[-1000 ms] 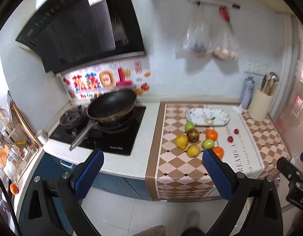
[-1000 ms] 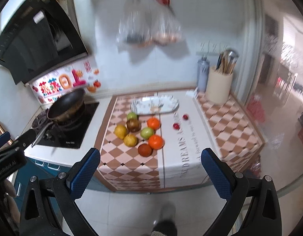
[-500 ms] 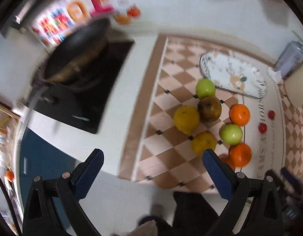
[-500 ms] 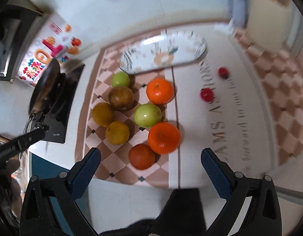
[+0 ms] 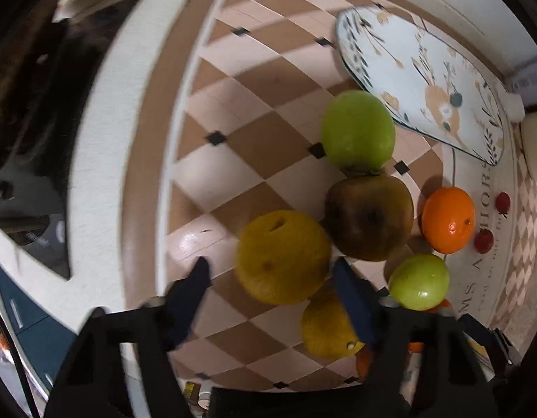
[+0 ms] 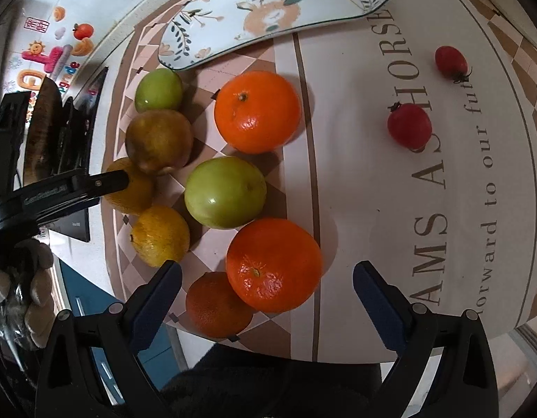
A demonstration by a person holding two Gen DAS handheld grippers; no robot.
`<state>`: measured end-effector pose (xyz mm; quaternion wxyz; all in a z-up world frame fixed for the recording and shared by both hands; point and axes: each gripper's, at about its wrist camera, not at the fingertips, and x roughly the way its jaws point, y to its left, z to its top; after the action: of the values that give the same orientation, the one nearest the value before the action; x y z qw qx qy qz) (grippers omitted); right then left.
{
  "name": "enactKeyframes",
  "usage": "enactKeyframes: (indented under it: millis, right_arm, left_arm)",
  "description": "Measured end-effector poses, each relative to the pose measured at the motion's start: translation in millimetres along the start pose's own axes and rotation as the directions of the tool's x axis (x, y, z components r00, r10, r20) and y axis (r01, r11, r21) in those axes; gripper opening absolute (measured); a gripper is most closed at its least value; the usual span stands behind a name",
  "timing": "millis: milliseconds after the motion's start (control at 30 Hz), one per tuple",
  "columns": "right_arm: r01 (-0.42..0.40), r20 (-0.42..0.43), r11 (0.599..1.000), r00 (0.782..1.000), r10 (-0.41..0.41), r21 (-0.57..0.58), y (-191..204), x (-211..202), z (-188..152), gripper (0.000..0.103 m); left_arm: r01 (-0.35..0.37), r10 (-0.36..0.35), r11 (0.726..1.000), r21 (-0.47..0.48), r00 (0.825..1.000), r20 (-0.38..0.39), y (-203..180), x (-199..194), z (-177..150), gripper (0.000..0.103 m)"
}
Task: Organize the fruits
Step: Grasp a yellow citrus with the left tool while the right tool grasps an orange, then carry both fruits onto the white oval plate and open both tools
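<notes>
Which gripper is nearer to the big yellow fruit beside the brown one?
Left. The left gripper straddles the big yellow fruit, jaws closing but not touching. The right gripper hovers over the nearer orange instead.

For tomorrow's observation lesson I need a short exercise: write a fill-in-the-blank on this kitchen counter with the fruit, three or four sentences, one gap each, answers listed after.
1. The patterned plate on the counter holds ____ fruit.
2. The number of small red tomatoes lying on the lettered part of the mat is ____.
3. The left tongs straddle a fruit whose colour is ____.
4. Between the open right tongs sits an ____.

Missing words: no; two; yellow; orange
</notes>
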<state>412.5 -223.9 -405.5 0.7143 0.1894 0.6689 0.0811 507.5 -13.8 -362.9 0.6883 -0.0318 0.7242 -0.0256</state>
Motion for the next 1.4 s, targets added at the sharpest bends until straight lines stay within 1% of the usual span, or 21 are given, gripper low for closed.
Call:
enactKeyframes:
  millis: [33, 133, 167, 200, 233, 300, 367, 467, 633, 800, 933, 1000, 1100, 1167, 1300, 1400]
  right_arm:
    - [0.017, 0.000, 1.000, 1.000, -0.017, 0.001, 1.6, 2.4, 1.0, 0.101]
    - [0.007, 0.008, 0.999, 1.000, -0.007, 0.031, 3.3, 6.0, 1.0, 0.099]
    - [0.006, 0.006, 0.999, 1.000, -0.006, 0.043, 3.5, 8.1, 1.6, 0.095]
    - [0.004, 0.003, 0.999, 1.000, -0.004, 0.048, 4.1, 10.3, 2.1, 0.087]
    - [-0.001, 0.000, 0.999, 1.000, 0.001, 0.053, 4.6, 11.7, 2.0, 0.083]
    - [0.012, 0.004, 0.998, 1.000, -0.012, 0.061, 5.7, 12.6, 1.5, 0.079]
    - [0.027, 0.011, 0.998, 1.000, -0.027, 0.064, 5.0, 13.3, 2.4, 0.075]
    - [0.027, 0.013, 0.995, 1.000, -0.029, 0.092, 1.0, 14.4, 2.9, 0.072]
    - [0.038, 0.004, 0.993, 0.999, -0.039, 0.110, 0.7, 19.9, 4.3, 0.071]
    - [0.049, -0.013, 0.990, 0.999, -0.047, 0.129, 1.2, 26.8, 3.7, 0.071]
    - [0.071, -0.012, 0.990, 0.997, -0.070, 0.122, -0.6, 26.5, 1.4, 0.071]
    - [0.085, -0.011, 0.990, 0.996, -0.085, 0.113, 3.0, 27.1, 2.1, 0.071]
    - [0.112, 0.002, 0.989, 0.994, -0.113, 0.095, 6.4, 26.7, -1.3, 0.068]
    - [0.116, 0.013, 0.989, 0.993, -0.117, 0.092, 7.9, 25.7, -2.8, 0.068]
    - [0.135, 0.030, 0.986, 0.990, -0.138, 0.095, 7.4, 20.2, -6.2, 0.068]
    - [0.136, 0.060, 0.985, 0.988, -0.143, 0.108, 7.0, 6.0, -7.0, 0.068]
  left_arm:
    - [0.015, -0.015, 1.000, 0.009, 1.000, -0.001, -1.4, 0.5, 1.0, 0.058]
    - [-0.012, 0.010, 0.997, 0.081, 1.000, 0.029, -9.3, -5.6, 0.9, 0.057]
    - [-0.012, 0.009, 0.995, 0.096, 1.000, 0.029, -9.9, -7.0, -0.3, 0.057]
    - [-0.010, 0.008, 0.994, 0.107, 1.000, 0.024, -9.3, -8.4, -2.4, 0.057]
    - [-0.015, 0.012, 0.993, 0.121, 1.000, 0.020, -7.2, -9.9, -6.3, 0.057]
    - [-0.012, 0.009, 0.991, 0.134, 1.000, 0.023, -1.4, -12.4, -13.0, 0.057]
    - [0.010, -0.013, 0.990, 0.139, 1.000, 0.023, 3.7, -13.9, -16.5, 0.060]
    - [0.041, -0.041, 0.988, 0.151, 0.999, -0.008, 1.8, -7.7, -11.3, 0.062]
    - [0.025, -0.026, 0.984, 0.179, 1.000, 0.004, -0.9, -2.3, -0.4, 0.062]
    - [0.032, -0.030, 0.981, 0.193, 0.999, -0.014, 0.2, 3.0, 7.3, 0.063]
    - [0.037, -0.034, 0.980, 0.197, 0.999, -0.018, 3.1, 19.9, 12.4, 0.062]
    - [0.042, -0.040, 0.980, 0.196, 0.999, -0.015, 4.5, 19.7, 13.1, 0.061]
    - [0.037, -0.035, 0.979, 0.203, 0.999, -0.013, 6.1, 19.7, 11.9, 0.061]
    - [0.029, -0.029, 0.977, 0.210, 1.000, -0.002, 4.6, 23.4, 2.6, 0.061]
    - [0.039, -0.044, 0.974, 0.223, 0.999, 0.018, 2.1, 9.4, -3.9, 0.061]
    - [0.054, -0.066, 0.968, 0.246, 0.997, 0.041, -0.3, -12.3, -3.2, 0.060]
